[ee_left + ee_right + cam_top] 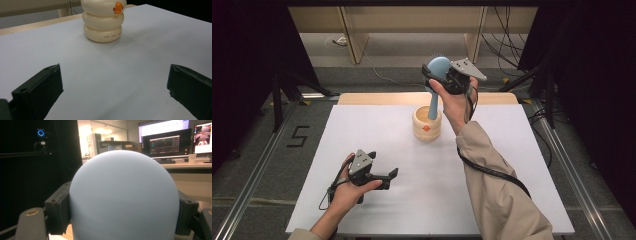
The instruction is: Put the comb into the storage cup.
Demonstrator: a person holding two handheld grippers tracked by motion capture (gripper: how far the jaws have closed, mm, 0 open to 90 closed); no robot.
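White board covers the table (377, 145), which stands on a grey floor with cables trailing behind it and dark curtains at both sides. Beyond the far edge runs a light wooden strip (377, 98), and on the floor to the left sits a black mark shaped like a figure five (298, 136).

From the lower right of the high view comes a forearm in a beige sleeve (499, 185), raised over the far half of the table. Its hand carries the right gripper (443, 75), whose jaws are clamped on the rounded head of a pale blue hairbrush (438, 67). The brush hangs upright, bristles just showing at the top edge of its head, and its handle reaches down into the cream holder (427, 124). In the right gripper view the smooth blue back of the head (125, 200) sits squeezed between both black pads, with monitors (163, 143) on a desk behind it.

Near the front left of the table the left gripper (384, 176) rests low in the other hand, well apart from the holder, its jaws spread wide with nothing between them. The left gripper view looks across bare white surface to the holder (103, 21), a stack of three rounded rings with a small orange duck bill (118, 7) on its top ring and tiny dark lettering on its bottom one.
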